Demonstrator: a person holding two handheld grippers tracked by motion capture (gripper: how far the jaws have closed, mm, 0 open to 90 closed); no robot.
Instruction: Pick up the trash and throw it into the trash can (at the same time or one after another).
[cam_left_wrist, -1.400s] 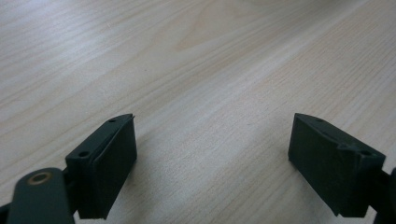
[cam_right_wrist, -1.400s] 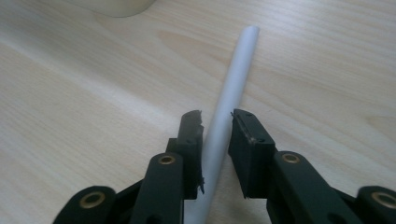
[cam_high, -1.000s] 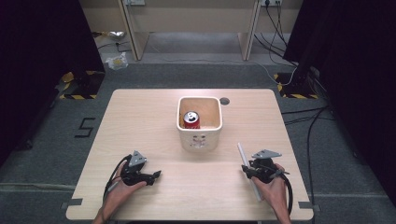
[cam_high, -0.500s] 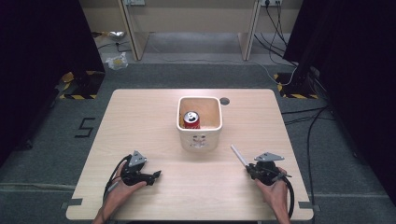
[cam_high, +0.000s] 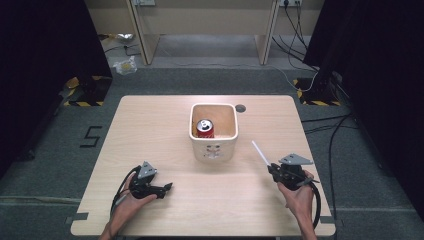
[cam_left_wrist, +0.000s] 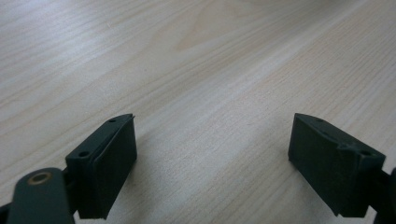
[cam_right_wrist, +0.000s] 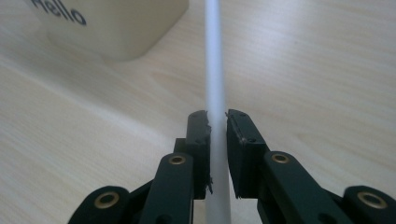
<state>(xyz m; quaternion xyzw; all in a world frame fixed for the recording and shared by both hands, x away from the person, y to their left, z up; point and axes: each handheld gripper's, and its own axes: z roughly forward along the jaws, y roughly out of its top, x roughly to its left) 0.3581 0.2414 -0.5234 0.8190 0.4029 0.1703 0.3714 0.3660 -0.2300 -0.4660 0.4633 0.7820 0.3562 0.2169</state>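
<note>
A white straw (cam_high: 261, 152) juts up and left from my right gripper (cam_high: 272, 169), which is shut on it at the table's front right. In the right gripper view the straw (cam_right_wrist: 215, 70) runs up between the clamped jaws of the right gripper (cam_right_wrist: 216, 122), toward the cream bin (cam_right_wrist: 112, 23). A red soda can (cam_high: 205, 128) stands upright inside the cream square bin (cam_high: 214, 146) at mid-table. My left gripper (cam_high: 166, 187) rests low at the front left, open, with bare wood between its jaws in the left gripper view (cam_left_wrist: 212, 140).
The wooden table (cam_high: 150, 130) has a round grommet hole (cam_high: 240, 108) behind the bin. Cables and yellow-black striped stand feet lie on the grey floor beyond the table. A desk frame stands at the back.
My right gripper has tilted the straw further left and lowered its tip toward the bin. The left gripper has stayed put.
</note>
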